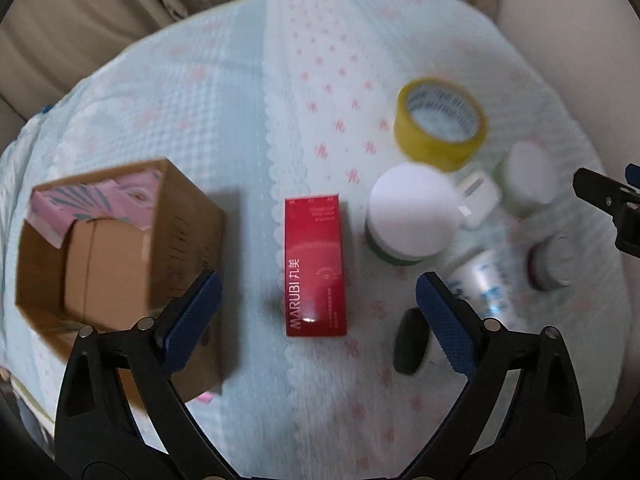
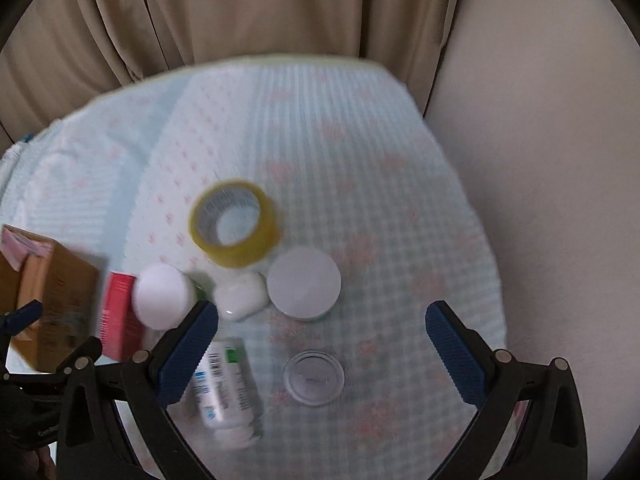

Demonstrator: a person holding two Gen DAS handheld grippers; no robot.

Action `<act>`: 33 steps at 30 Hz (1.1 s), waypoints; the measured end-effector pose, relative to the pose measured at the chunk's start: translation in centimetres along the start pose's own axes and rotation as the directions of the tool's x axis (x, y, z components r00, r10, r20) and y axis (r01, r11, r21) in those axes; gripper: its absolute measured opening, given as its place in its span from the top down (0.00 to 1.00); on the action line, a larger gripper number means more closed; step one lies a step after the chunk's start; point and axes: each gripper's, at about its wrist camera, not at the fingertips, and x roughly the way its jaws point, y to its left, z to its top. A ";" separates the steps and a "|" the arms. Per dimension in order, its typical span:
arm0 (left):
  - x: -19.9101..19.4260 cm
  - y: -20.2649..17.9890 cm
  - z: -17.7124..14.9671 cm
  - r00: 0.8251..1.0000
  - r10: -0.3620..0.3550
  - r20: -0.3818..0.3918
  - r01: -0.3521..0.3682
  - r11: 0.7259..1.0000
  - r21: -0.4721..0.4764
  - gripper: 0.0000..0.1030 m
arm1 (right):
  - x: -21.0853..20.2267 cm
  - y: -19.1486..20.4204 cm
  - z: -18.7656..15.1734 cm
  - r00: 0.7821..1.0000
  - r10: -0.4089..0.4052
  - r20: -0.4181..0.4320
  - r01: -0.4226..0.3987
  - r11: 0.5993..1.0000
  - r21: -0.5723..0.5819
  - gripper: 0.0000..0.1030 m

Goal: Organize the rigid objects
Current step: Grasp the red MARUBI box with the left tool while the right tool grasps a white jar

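My left gripper (image 1: 316, 304) is open and empty, with a red MARUBI box (image 1: 315, 266) lying between its fingers on the cloth. A brown cardboard box (image 1: 116, 248) holding a pink packet stands to its left. My right gripper (image 2: 322, 340) is open and empty above a small clear-lidded jar (image 2: 314, 377) and a lying white bottle (image 2: 226, 388). A yellow tape roll (image 2: 234, 222), a white-lidded jar (image 2: 304, 284), a small white case (image 2: 241, 295) and a white-capped green jar (image 2: 162, 296) lie beyond it.
A round table with a pale blue quilted cloth (image 1: 240, 120) carries everything. Beige curtains (image 2: 240, 12) hang behind it and a cream wall is at the right. A small black object (image 1: 410, 342) lies by my left gripper's right finger. The right gripper's tip (image 1: 600, 196) shows at the far right.
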 end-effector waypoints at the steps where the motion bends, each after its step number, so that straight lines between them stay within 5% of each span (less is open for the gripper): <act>1: 0.7 0.0 -0.2 1.000 0.009 -0.009 -0.009 1.000 -0.001 0.08 | 1.3 0.0 -0.2 1.000 -0.001 -0.013 0.001 1.000 -0.008 0.00; 3: 2.3 0.1 -0.4 0.999 0.010 -0.031 -0.010 1.000 -0.002 0.20 | 3.3 0.2 -0.5 0.999 -0.013 -0.039 0.013 1.000 -0.021 0.00; 10: 5.6 0.6 -0.3 0.998 -0.012 -0.057 0.013 1.000 0.010 0.36 | 8.0 0.6 -1.0 0.996 -0.018 -0.088 0.014 0.999 -0.052 0.00; 16: 7.0 1.3 0.5 0.995 -0.072 -0.074 0.070 0.997 -0.027 0.43 | 10.4 0.9 0.1 0.993 -0.008 -0.120 0.001 0.998 -0.058 0.15; 19: 7.3 1.6 1.0 0.993 -0.089 -0.083 0.085 0.995 -0.048 0.62 | 11.1 0.6 0.7 0.992 0.011 -0.124 -0.015 0.999 -0.034 0.18; 23: 7.4 2.2 1.0 0.990 -0.120 -0.075 0.114 0.991 -0.076 0.64 | 11.6 0.3 1.3 0.988 0.053 -0.145 -0.055 0.998 -0.007 0.35; 33: 6.7 2.7 0.9 0.990 -0.132 -0.057 0.126 0.987 -0.102 0.64 | 11.5 0.3 2.0 0.988 0.049 -0.147 -0.049 0.999 0.003 0.36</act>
